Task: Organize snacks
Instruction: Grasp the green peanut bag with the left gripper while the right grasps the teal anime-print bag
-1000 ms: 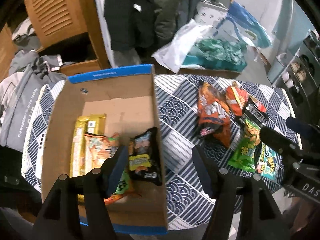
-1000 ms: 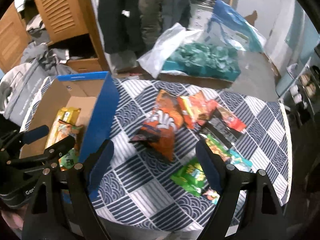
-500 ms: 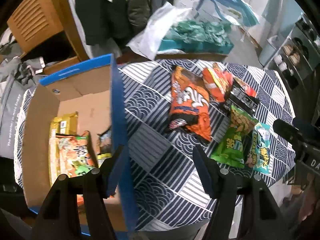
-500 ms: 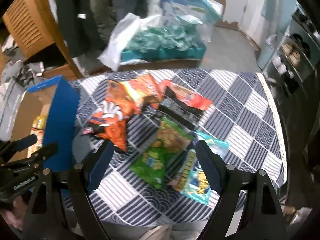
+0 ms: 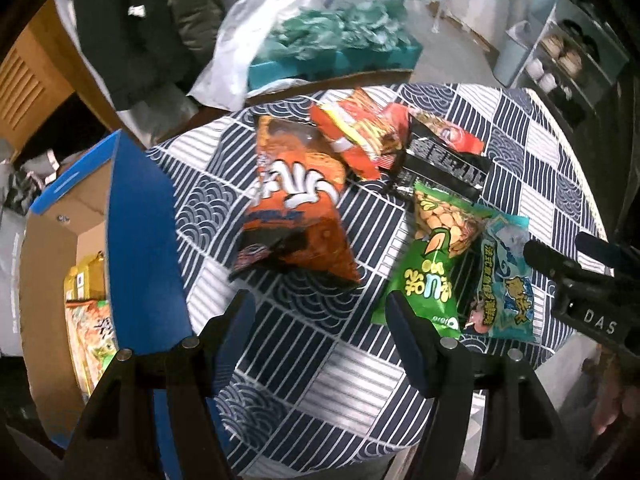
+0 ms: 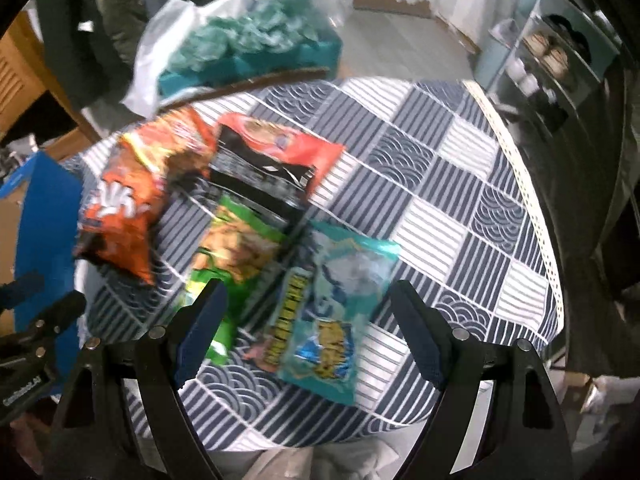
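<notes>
Several snack bags lie on the patterned tablecloth (image 5: 312, 344): a big orange bag (image 5: 298, 208), a red-orange bag (image 5: 356, 136), a black and red bag (image 5: 440, 156), a green bag (image 5: 436, 264) and a light blue bag (image 5: 504, 276). The blue cardboard box (image 5: 140, 232) stands at the left with packets inside (image 5: 90, 316). My left gripper (image 5: 320, 336) is open and empty above the cloth near the orange and green bags. My right gripper (image 6: 308, 320) is open and empty over the light blue bag (image 6: 332, 312), beside the green bag (image 6: 228, 256).
A teal box with a white plastic bag (image 5: 320, 48) sits beyond the table's far edge. A wooden cabinet (image 5: 28, 80) and hanging clothes are at the back left. A shelf unit (image 6: 552, 52) stands at the right. The table's right edge (image 6: 536, 208) is near.
Both grippers have swung to the right, away from the box and over the loose bags. The right gripper now hangs over the light blue bag. Both stay open.
</notes>
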